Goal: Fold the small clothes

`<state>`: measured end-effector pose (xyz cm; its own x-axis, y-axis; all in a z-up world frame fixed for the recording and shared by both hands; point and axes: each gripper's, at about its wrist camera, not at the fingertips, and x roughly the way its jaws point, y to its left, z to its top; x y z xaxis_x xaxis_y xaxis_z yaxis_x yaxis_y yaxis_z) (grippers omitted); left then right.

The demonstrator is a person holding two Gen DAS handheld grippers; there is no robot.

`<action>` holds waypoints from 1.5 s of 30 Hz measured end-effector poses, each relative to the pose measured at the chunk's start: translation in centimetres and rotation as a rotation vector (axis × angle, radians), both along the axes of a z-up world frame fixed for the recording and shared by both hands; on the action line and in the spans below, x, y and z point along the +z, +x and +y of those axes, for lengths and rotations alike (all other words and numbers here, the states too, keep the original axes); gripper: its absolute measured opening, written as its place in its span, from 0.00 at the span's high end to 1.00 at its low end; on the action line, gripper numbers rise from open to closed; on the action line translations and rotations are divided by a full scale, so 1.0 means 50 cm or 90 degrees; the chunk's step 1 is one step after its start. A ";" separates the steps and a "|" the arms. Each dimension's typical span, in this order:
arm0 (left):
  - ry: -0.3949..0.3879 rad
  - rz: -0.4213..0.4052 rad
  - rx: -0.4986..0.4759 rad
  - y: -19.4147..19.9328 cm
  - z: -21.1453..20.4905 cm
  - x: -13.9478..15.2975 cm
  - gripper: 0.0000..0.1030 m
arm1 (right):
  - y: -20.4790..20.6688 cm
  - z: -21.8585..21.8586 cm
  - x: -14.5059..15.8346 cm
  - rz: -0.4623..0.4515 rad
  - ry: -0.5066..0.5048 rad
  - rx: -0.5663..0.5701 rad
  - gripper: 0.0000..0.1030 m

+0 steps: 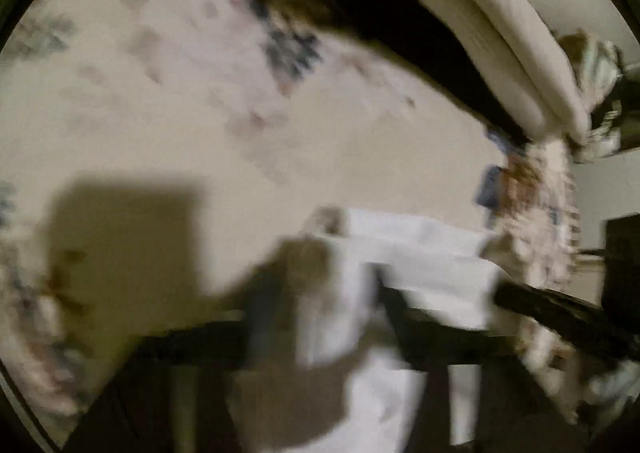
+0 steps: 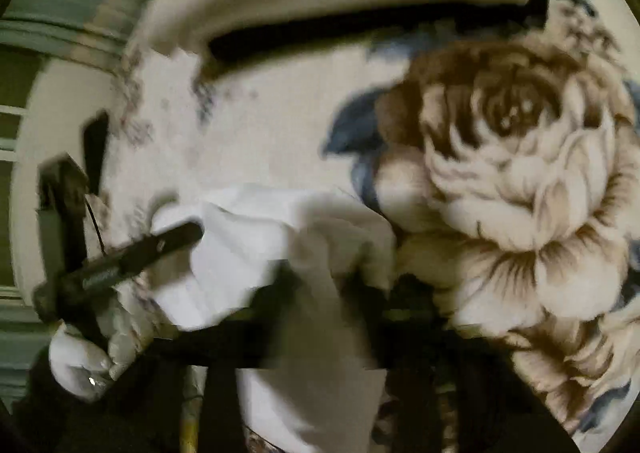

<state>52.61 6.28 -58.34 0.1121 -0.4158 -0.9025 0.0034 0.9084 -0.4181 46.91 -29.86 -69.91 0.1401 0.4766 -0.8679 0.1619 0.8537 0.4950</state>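
A small white garment (image 1: 404,265) hangs stretched between my two grippers above a flowered bedspread (image 1: 168,101). In the left wrist view my left gripper (image 1: 328,293) is shut on one edge of the cloth, which drapes down between the fingers. The right gripper's finger (image 1: 560,309) shows at the right, at the cloth's other end. In the right wrist view my right gripper (image 2: 324,293) is shut on the white garment (image 2: 256,245), and the left gripper (image 2: 132,253) grips its far corner, held by a gloved hand (image 2: 80,369). Both views are blurred.
A pale folded quilt or pillow (image 1: 492,37) lies along the bed's far side over a dark gap (image 2: 360,29). A large brown rose print (image 2: 520,173) covers the bedspread on the right. The bed edge and dark furniture (image 1: 624,253) stand at the right.
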 end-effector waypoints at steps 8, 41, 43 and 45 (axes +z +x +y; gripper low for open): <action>-0.003 -0.014 0.025 -0.046 0.042 0.069 0.62 | 0.006 0.031 0.071 -0.041 -0.073 0.089 0.62; 0.031 -0.029 -0.044 0.011 -0.003 0.063 0.35 | 0.156 0.147 0.063 0.063 -0.094 0.384 0.46; 0.024 -0.030 -0.051 0.016 -0.006 0.043 0.43 | 0.119 0.119 0.048 0.053 -0.105 0.374 0.51; 0.014 -0.029 -0.037 0.025 0.005 0.029 0.54 | 0.114 0.072 0.023 0.057 -0.107 0.291 0.82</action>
